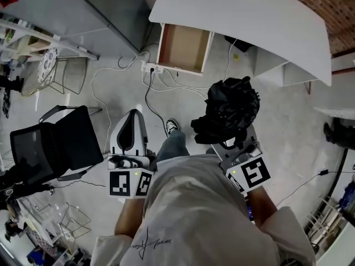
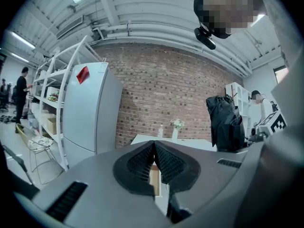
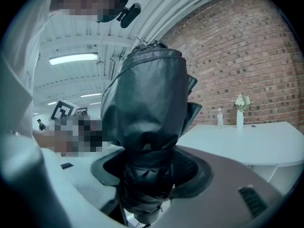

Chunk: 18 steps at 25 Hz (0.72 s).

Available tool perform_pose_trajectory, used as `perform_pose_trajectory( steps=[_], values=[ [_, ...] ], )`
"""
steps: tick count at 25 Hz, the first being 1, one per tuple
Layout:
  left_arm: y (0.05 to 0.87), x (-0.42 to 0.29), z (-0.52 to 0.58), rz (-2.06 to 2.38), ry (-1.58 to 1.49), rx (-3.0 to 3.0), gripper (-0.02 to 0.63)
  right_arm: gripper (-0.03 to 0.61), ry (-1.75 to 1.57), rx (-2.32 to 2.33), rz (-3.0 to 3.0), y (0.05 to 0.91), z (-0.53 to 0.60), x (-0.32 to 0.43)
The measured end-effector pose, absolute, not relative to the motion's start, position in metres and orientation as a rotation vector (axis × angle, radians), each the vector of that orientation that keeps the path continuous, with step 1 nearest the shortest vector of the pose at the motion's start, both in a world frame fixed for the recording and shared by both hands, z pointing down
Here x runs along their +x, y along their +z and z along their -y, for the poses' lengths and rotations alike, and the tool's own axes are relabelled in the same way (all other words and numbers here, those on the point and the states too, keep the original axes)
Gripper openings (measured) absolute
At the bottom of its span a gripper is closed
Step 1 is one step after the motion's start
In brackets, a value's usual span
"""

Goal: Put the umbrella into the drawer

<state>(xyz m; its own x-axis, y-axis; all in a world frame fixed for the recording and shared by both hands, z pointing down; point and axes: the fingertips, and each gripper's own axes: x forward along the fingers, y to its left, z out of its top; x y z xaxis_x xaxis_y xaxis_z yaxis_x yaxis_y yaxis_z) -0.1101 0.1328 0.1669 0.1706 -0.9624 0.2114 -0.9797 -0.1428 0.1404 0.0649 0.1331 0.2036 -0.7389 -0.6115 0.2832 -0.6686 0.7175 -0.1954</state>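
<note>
Umbrella (image 1: 230,107) reads matte black on my feed, with a dull grey sheen along its folds. Right hand-held gripper (image 1: 226,139): pale grey shell, black ribbed pads, cube faced with black-and-white square markers. Left hand-held gripper (image 1: 135,115): same pale grey, black pads, same black-on-white squares. Drawer (image 1: 183,47): tan wood inside, white rim. Surface (image 1: 249,15): plain white. Floor (image 1: 288,126): light grey, faintly mottled, crossed by white and black cables (image 1: 147,96). Chair (image 1: 55,143): black. Shirt (image 1: 194,215): I log off-white with dark script print. Brick wall (image 2: 175,84): red-brown, pale mortar grid. Tall cabinet (image 2: 88,108): grey-white, carrying a red tag (image 2: 82,74).
</note>
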Motion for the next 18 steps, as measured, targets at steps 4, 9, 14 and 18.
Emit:
perform_pose_trajectory(
  steps=[4,9,14,18],
  values=[
    [0.167,-0.142,-0.121,1.790,0.109,2.267,0.018,0.262,0.424,1.083,2.691,0.202,-0.127,0.027],
    [0.178,-0.170,-0.110,1.690,0.124,2.324,0.018,0.262,0.406,1.146,2.652,0.202,-0.121,-0.002],
    [0.186,-0.185,-0.100,1.628,0.127,2.358,0.018,0.262,0.380,1.183,2.613,0.204,-0.114,-0.013],
    [0.190,-0.190,-0.091,1.604,0.126,2.363,0.018,0.262,0.376,1.194,2.590,0.206,-0.105,-0.014]
  ],
)
